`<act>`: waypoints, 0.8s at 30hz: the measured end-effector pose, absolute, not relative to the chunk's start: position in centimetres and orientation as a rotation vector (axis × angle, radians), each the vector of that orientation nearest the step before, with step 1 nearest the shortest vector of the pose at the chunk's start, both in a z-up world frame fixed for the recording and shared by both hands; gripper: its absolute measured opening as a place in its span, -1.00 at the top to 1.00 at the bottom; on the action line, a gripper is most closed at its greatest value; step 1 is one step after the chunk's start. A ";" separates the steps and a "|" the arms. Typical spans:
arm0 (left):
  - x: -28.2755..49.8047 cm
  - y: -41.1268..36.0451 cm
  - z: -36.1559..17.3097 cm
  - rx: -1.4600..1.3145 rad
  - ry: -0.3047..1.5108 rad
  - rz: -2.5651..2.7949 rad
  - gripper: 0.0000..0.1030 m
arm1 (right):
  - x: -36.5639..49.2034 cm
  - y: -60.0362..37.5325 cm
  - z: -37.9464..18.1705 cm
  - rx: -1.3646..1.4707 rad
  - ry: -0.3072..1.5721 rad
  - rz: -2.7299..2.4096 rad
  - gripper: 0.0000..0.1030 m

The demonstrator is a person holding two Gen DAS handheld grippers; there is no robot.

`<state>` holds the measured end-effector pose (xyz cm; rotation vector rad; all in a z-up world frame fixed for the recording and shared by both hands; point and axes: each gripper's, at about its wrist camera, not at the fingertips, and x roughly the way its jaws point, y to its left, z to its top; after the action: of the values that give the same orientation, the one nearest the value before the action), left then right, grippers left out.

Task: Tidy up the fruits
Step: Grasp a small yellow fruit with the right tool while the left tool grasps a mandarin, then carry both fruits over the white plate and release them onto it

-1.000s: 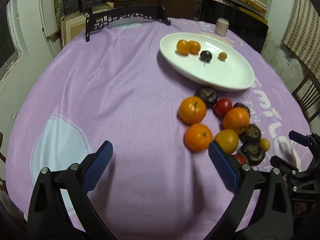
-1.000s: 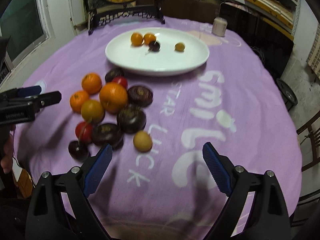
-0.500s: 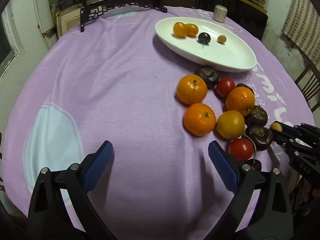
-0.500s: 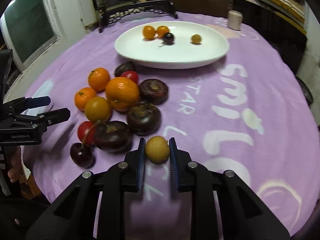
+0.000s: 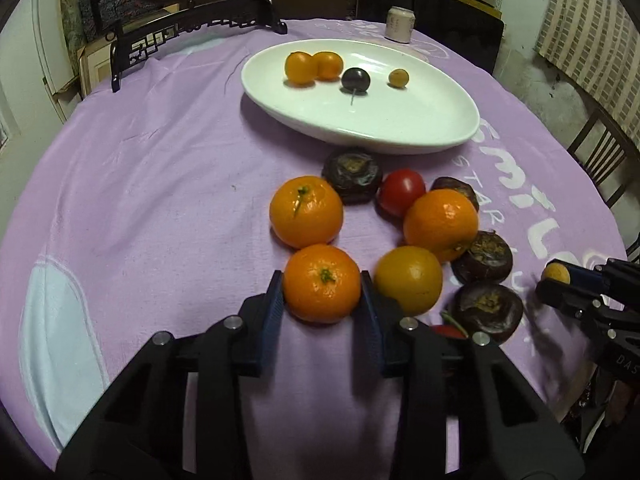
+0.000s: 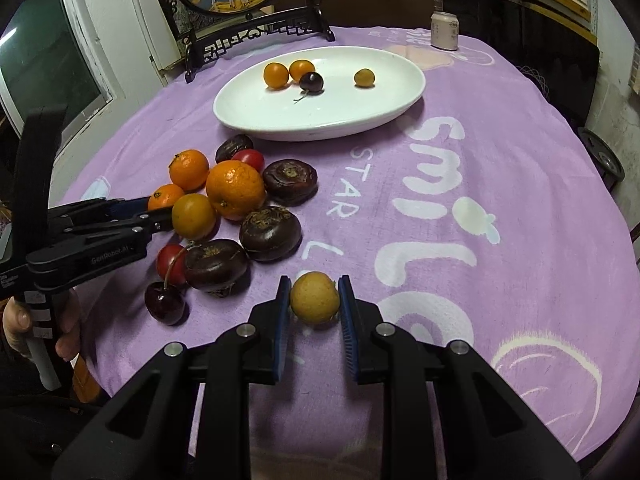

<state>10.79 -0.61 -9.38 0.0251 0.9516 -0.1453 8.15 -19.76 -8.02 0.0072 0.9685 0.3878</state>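
Note:
On the purple cloth, my left gripper [image 5: 321, 279] has its jaws closing, with both blue pads against the sides of the nearest mandarin [image 5: 322, 286]. That mandarin lies at the near edge of a heap of mandarins, tomatoes, cherries and dark water chestnuts [image 5: 484, 308]. My right gripper [image 6: 314, 285] is shut on a small yellow fruit [image 6: 315, 299] to the right of the heap. Farther back, the white oval plate [image 5: 400, 140] holds two small orange fruits, a dark cherry and a small yellow fruit. In the right wrist view, the left gripper [image 6: 160, 216] reaches in from the left edge.
A pale can [image 5: 400, 24] stands at the table's far edge. A black carved stand [image 5: 192, 36] with a round picture is at the back left. A wooden chair [image 5: 596, 152] is off the right side. A person's hand [image 6: 16, 320] holds the left gripper's handle.
My left gripper moved forward and down to the heap, and its jaws came in around the near mandarin. My right gripper closed on the small yellow fruit and has stayed there.

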 end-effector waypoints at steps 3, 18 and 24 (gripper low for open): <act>10.4 -0.6 -9.2 0.013 0.947 -0.152 0.29 | 8.1 -19.8 -7.7 0.013 0.958 0.392 0.54; 11.3 -1.3 -3.8 -0.024 0.920 -0.273 0.29 | 10.3 -19.1 -5.1 0.006 0.898 0.429 0.54; 19.4 -1.9 -0.2 -0.012 0.903 -0.250 0.29 | 16.5 -18.0 -2.1 -0.011 0.829 0.470 0.54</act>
<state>19.39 -1.94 -0.22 -0.0117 0.9032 -0.2500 16.51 -18.02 -2.10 -0.0111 0.8288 0.4705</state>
